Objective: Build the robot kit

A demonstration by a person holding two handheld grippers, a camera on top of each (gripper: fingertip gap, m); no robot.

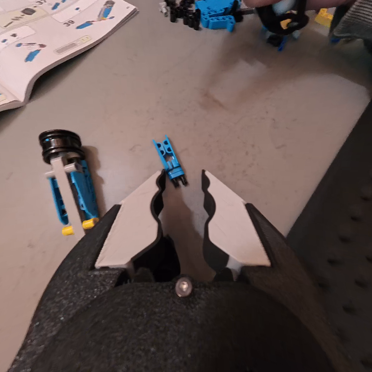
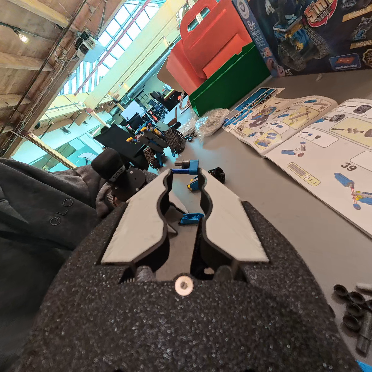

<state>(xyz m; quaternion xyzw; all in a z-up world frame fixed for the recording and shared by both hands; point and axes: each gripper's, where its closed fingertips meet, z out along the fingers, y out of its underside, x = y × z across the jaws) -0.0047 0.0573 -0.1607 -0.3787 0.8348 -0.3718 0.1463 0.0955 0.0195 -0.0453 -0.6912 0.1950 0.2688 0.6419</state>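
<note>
Wheel assembly [image 1: 68, 181] left of small part [image 1: 170, 161]

Our left gripper [image 1: 183, 177] hangs low over the table with its jaws spread apart and nothing between them, tilted steeply downward. Our right gripper [image 2: 186, 173] lies nearly level with the tabletop, rolled to one side, its jaws closed on a small part at the tips.

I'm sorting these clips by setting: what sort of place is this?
Probably a workbench in a large open workshop or office loft. An open instruction booklet, a toy kit box and a tracked toy vehicle sit on the grey table, under skylights and timber beams.
</note>
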